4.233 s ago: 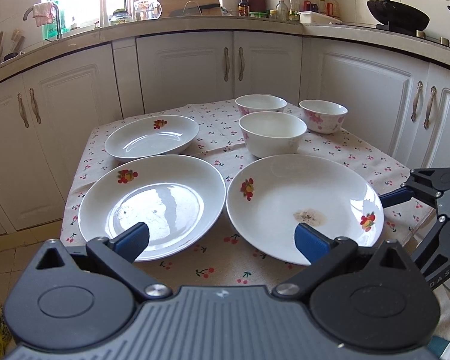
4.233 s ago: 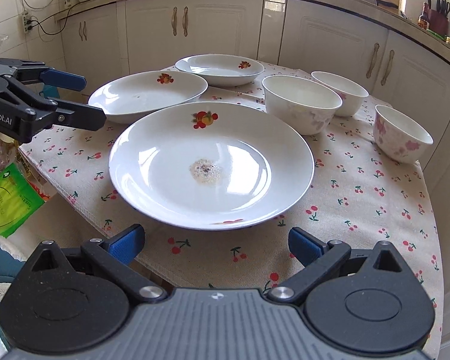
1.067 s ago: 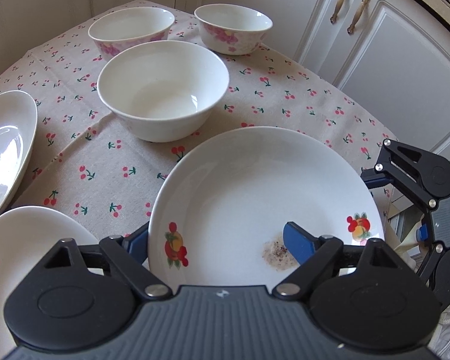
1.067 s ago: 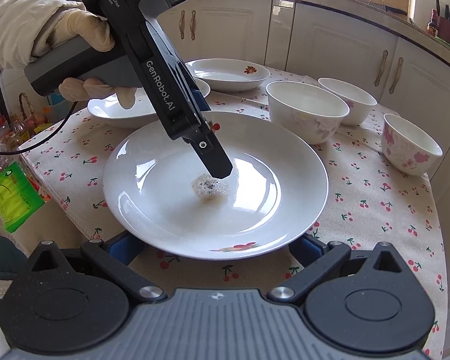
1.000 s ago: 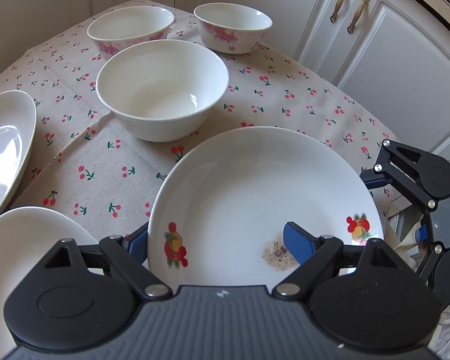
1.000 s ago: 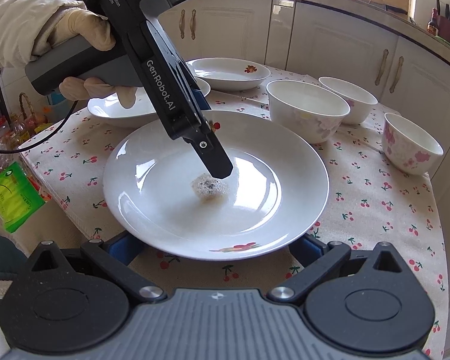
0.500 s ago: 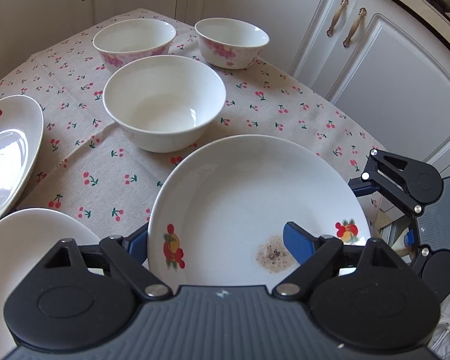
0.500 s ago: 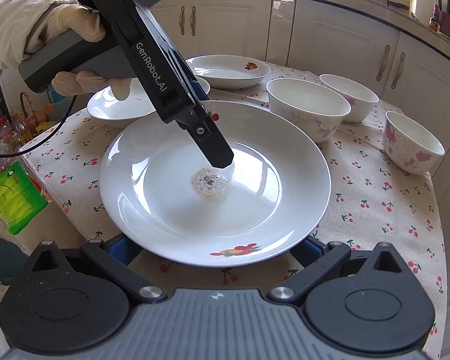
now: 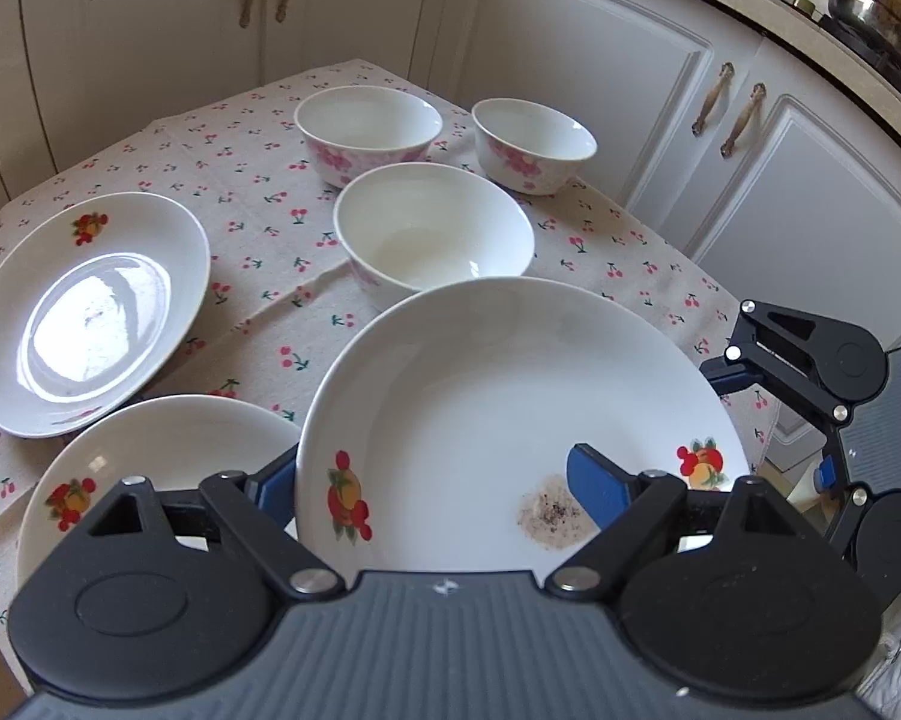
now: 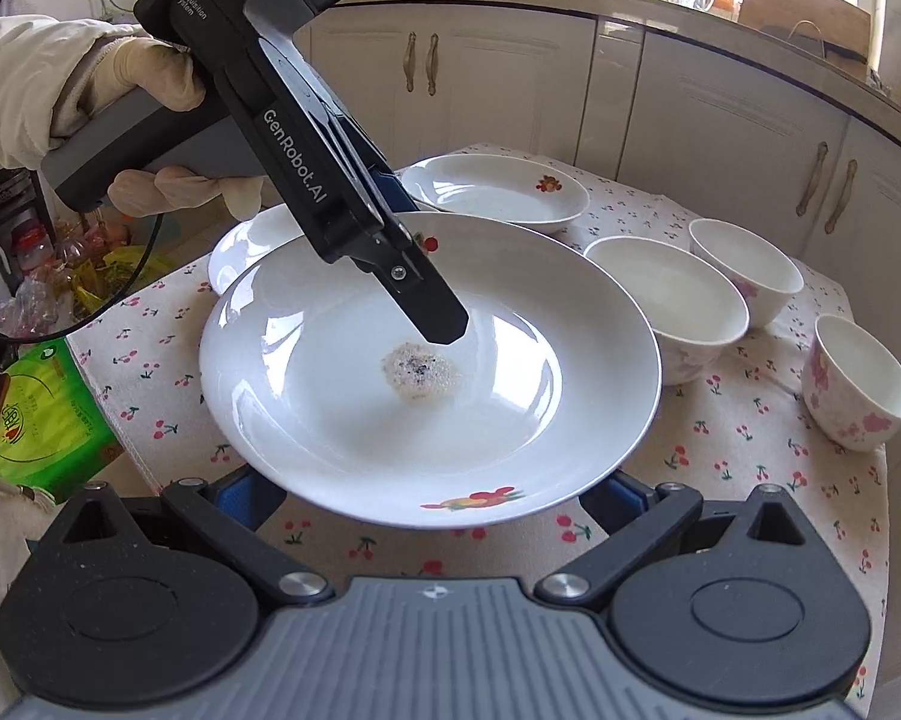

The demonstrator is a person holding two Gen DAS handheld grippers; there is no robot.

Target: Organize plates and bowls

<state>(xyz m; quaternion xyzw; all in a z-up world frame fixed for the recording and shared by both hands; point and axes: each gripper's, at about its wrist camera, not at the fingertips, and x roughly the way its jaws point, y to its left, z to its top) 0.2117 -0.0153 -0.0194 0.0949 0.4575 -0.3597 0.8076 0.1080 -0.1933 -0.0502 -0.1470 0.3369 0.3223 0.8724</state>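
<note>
A large white plate (image 9: 498, 396) with a brown stain (image 10: 420, 372) hangs tilted above the cherry-print tablecloth (image 9: 258, 192). My left gripper (image 9: 432, 480) is open at its far rim: the left finger is hidden under the rim, and the right finger (image 10: 432, 312) lies on the plate's face near the stain. My right gripper (image 10: 426, 501) is open too. Both its blue pads sit beneath the near rim, which rests on them. Two more fruit-print plates (image 9: 150, 468) (image 9: 90, 312) lie on the left. Beyond the held plate stand a plain white bowl (image 9: 432, 240) and two pink-flowered bowls (image 9: 366, 132) (image 9: 534, 144).
A gloved hand (image 10: 150, 78) holds the left gripper's handle. White cabinet doors (image 9: 570, 60) close in the table at the back and right. A steel pot (image 9: 876, 0) sits on the counter. A green bag (image 10: 42, 420) and clutter lie beyond the table's left edge.
Both grippers have risen with the stained plate, which has left the cloth. Its edge now overlaps the neighbouring plate and hides the base of the white bowl.
</note>
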